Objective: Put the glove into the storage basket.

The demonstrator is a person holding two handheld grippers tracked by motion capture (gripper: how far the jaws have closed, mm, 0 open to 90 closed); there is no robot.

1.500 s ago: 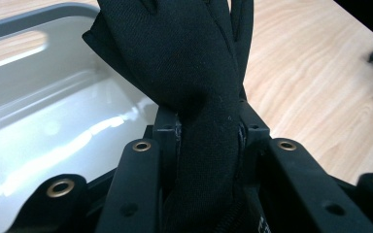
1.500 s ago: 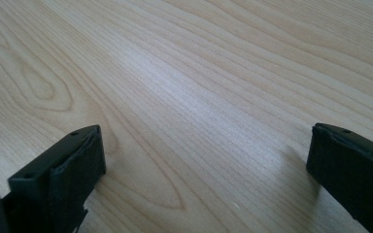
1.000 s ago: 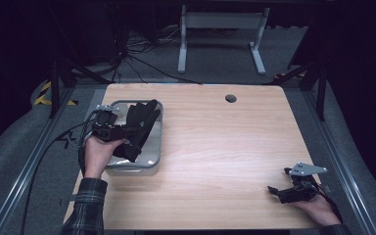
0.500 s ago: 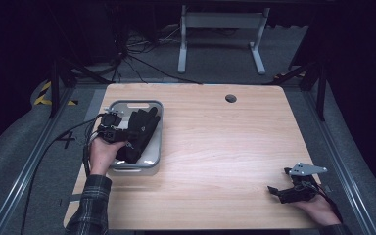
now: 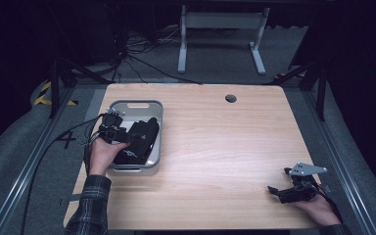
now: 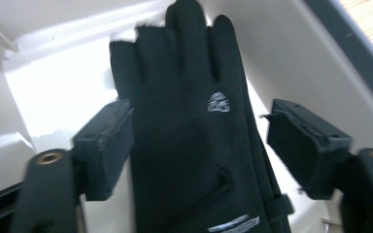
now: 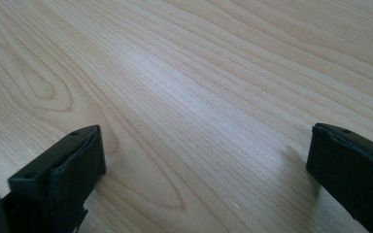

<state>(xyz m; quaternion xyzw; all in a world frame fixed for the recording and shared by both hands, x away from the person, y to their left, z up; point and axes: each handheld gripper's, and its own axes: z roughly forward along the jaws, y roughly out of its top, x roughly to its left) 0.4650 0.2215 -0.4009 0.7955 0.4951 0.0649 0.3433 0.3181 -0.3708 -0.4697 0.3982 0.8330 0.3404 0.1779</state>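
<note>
A black glove (image 5: 141, 138) with a small white logo lies in the grey bin (image 5: 136, 104) at the table's left. My left gripper (image 5: 121, 135) reaches into the bin over the glove's cuff end. In the left gripper view the glove (image 6: 189, 136) runs up between the jaws of my left gripper (image 6: 204, 141). These jaws have just been opening and now stand apart, the right one clear of the fabric. My right gripper (image 5: 277, 191) rests open on the wood near the table's front right corner. Between the jaws of the right gripper (image 7: 199, 165) there is bare wood.
The wooden table (image 5: 215, 142) has a round cable hole (image 5: 231, 98) near its far edge. The bin's pale wall (image 6: 291, 58) rises close beside the left gripper. A metal stand (image 5: 220, 29) is on the floor beyond the table.
The left gripper has carried the glove from above the bin's rim down into the bin, and its jaws have opened off the glove. The right gripper has stayed still.
</note>
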